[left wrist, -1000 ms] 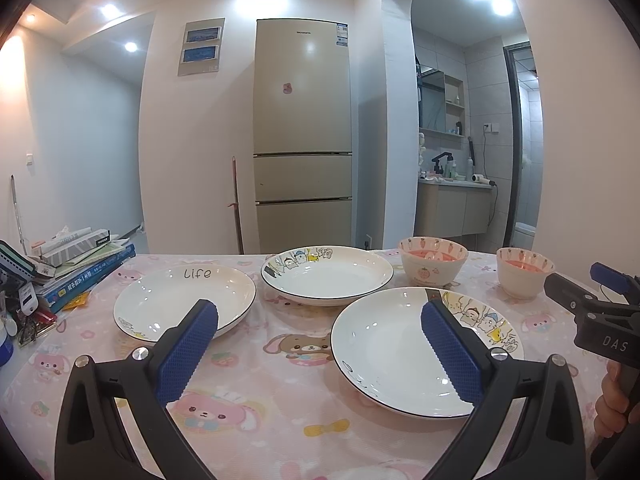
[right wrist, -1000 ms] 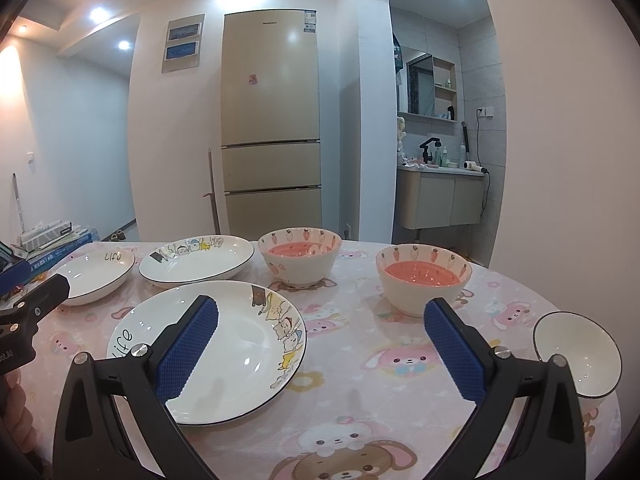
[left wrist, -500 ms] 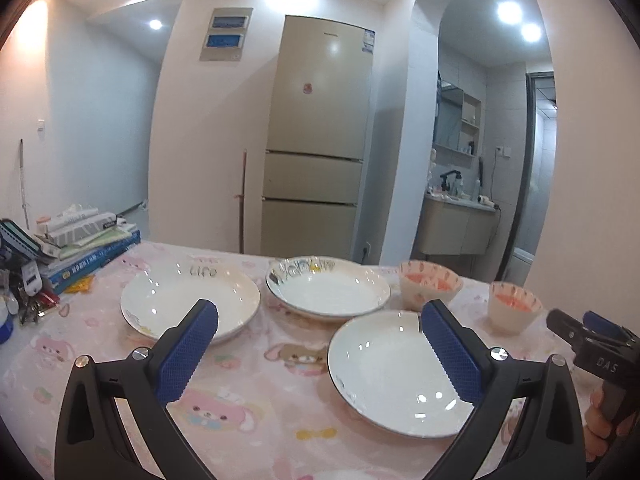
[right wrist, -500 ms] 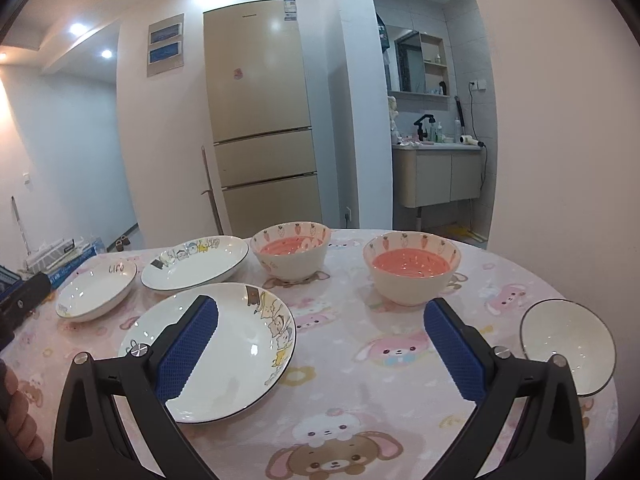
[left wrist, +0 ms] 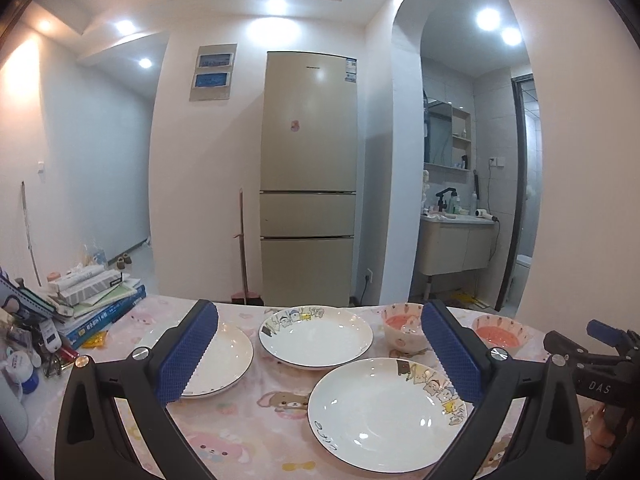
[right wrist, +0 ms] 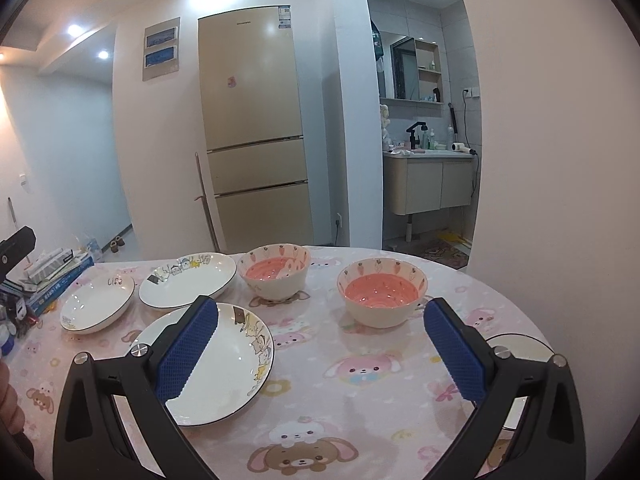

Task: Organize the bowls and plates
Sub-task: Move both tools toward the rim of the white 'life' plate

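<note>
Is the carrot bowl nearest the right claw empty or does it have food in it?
Empty. The carrot bowl sits upright on the table, and its bare glossy pink inside shows all the way down.

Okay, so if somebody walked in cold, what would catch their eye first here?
Probably the two pink-lined carrot bowls at the back of the pink cartoon tablecloth, with three white plates to their left, the nearest plate closest to the camera. The open left gripper and open right gripper hold nothing. A tall beige fridge stands behind the table.
</note>
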The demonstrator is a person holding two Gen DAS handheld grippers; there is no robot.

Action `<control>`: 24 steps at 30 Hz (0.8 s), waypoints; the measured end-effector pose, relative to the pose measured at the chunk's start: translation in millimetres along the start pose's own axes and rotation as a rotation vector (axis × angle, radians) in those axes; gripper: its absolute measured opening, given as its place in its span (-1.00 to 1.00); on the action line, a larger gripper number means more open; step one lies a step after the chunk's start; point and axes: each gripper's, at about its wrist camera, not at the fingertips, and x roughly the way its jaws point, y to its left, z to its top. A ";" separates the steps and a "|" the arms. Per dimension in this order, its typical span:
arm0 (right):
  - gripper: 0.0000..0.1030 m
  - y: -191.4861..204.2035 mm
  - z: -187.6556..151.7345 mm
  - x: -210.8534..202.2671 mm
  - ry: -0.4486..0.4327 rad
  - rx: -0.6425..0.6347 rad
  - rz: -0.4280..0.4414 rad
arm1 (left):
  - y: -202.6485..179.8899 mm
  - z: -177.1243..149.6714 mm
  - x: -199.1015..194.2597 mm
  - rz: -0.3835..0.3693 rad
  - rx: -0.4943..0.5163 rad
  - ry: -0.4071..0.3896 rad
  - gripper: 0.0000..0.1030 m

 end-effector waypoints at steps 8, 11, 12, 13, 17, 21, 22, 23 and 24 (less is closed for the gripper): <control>0.99 -1.4 9.8 -13.5 -0.024 0.003 0.024 | 0.7 -3.0 4.5 -0.029 -0.012 0.042 1.00; 0.97 -4.5 12.3 -14.8 -0.029 0.007 0.014 | -3.0 -3.1 11.9 -0.059 0.003 0.072 1.00; 0.95 -6.0 13.8 -13.6 -0.024 0.011 0.008 | -3.1 -2.6 15.1 -0.067 0.005 0.087 1.00; 0.92 -7.0 15.8 -11.8 -0.014 0.016 0.007 | -2.3 -1.9 17.8 -0.068 -0.001 0.096 0.94; 0.84 -4.1 25.4 -7.3 0.005 0.003 0.033 | 7.3 0.4 28.2 -0.063 -0.036 0.135 0.81; 0.67 9.7 28.8 5.7 0.034 -0.011 0.075 | 20.4 -3.3 40.1 -0.039 -0.062 0.195 0.45; 0.66 14.6 29.5 11.0 0.049 -0.012 0.095 | 25.3 -4.4 43.5 -0.031 -0.070 0.213 0.29; 0.64 19.5 30.6 15.5 0.060 -0.009 0.110 | 32.1 -5.0 47.5 -0.035 -0.081 0.234 0.19; 0.60 25.1 33.0 21.2 0.073 -0.004 0.130 | 40.5 -4.7 51.7 -0.036 -0.094 0.256 0.15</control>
